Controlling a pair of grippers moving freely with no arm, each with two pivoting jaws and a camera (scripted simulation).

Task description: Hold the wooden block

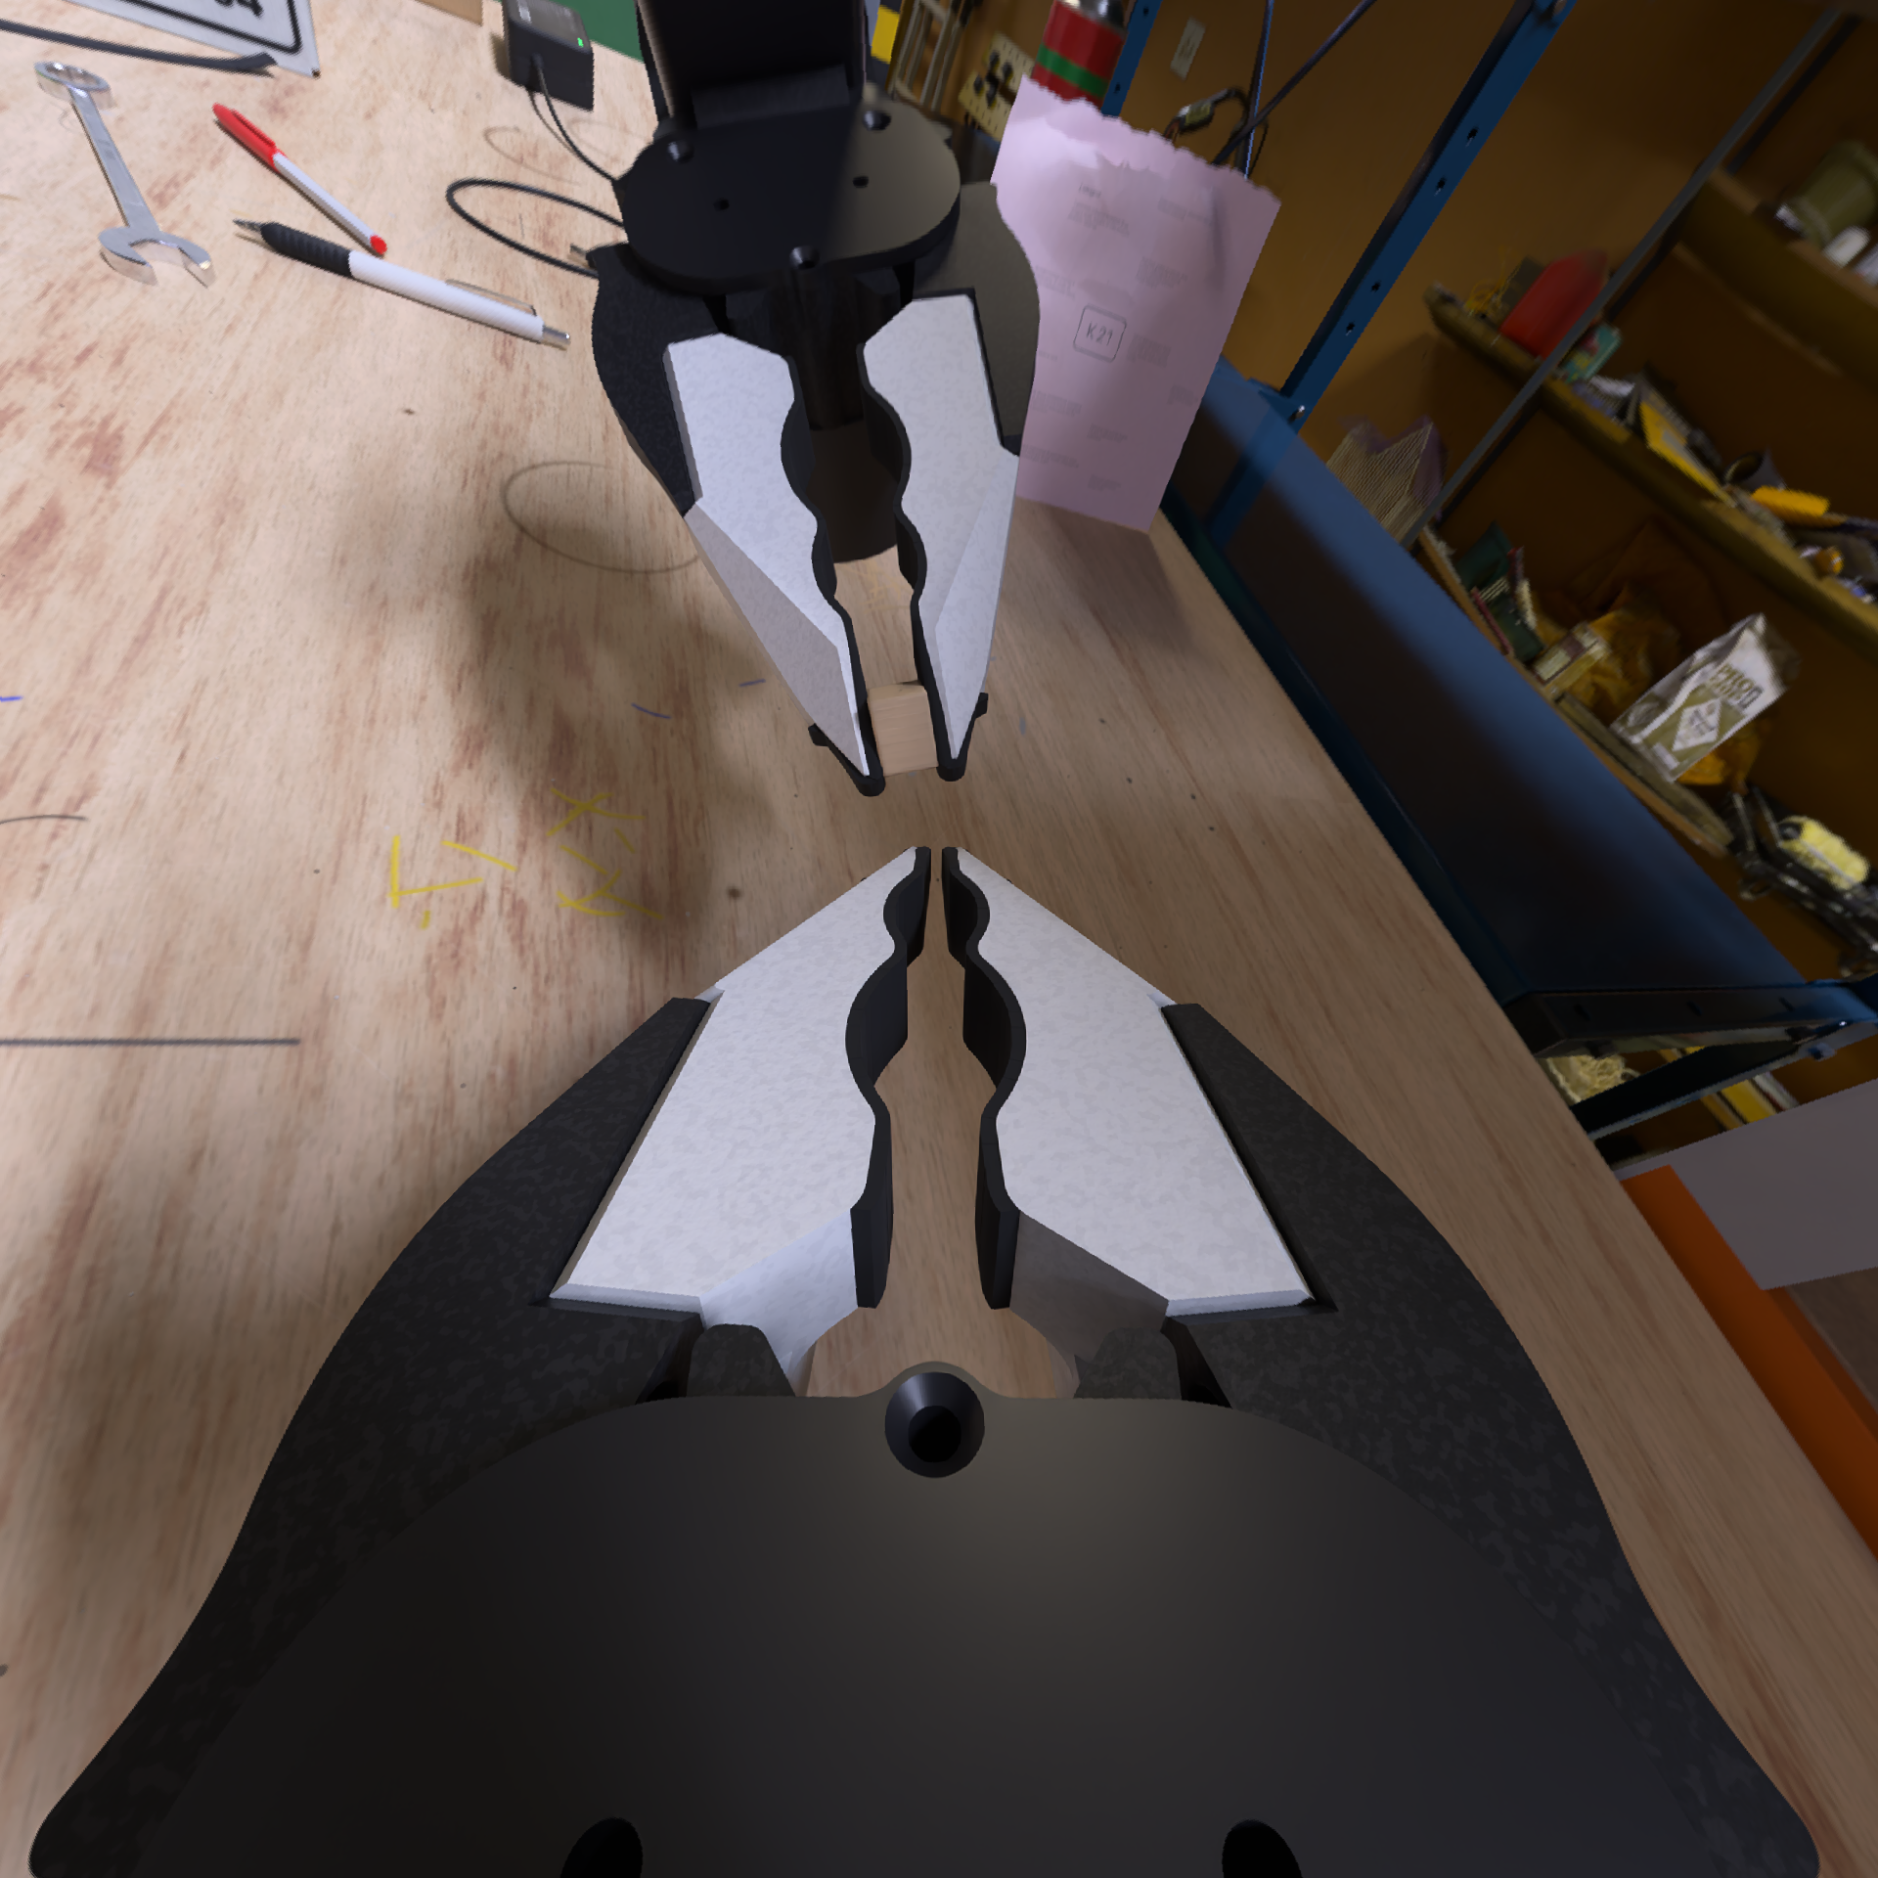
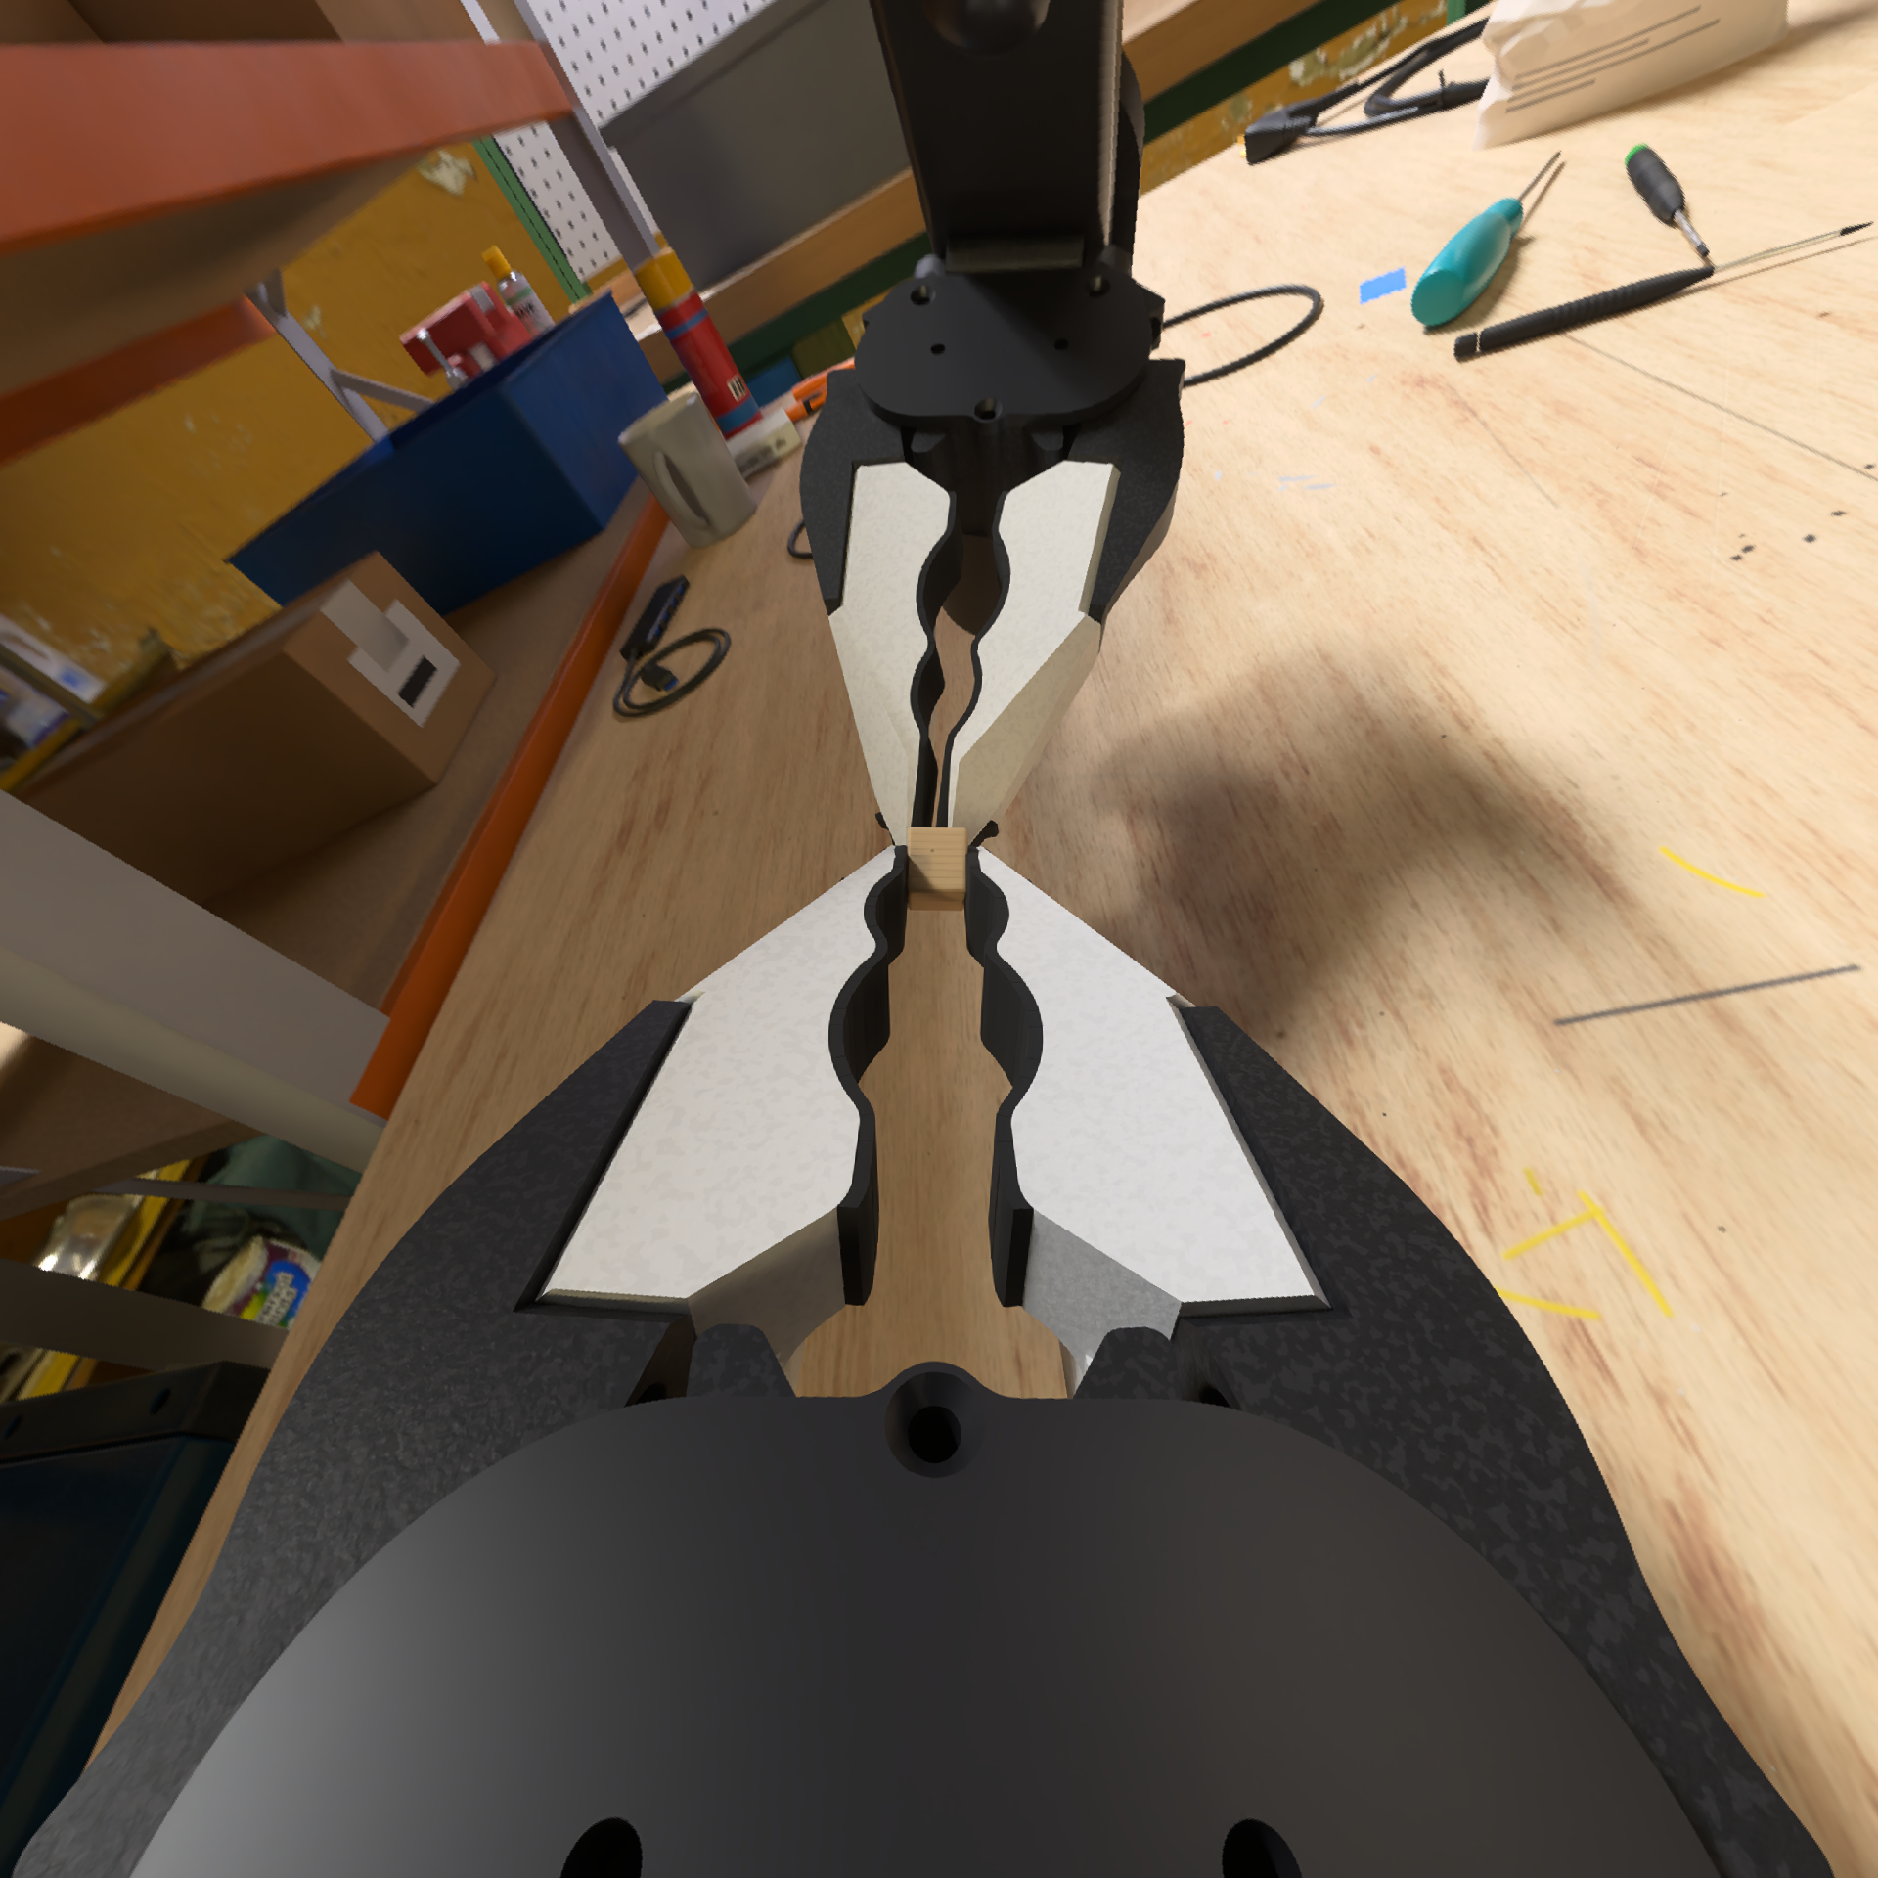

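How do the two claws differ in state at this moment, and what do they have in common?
The right claw is shut on the wooden block, gripped at its tips; the left claw is shut on nothing, with only a thin slit between its tips. The right claw touches the block; the left claw sits just short of it, with a gap visible in the left wrist view. Both face each other tip to tip above the wooden workbench and look alike.

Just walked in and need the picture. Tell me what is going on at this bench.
The right hand-held gripper is shut on a small wooden block, held at its fingertips above the workbench. The left hand-held gripper faces it tip to tip, closed on nothing and just short of the block.
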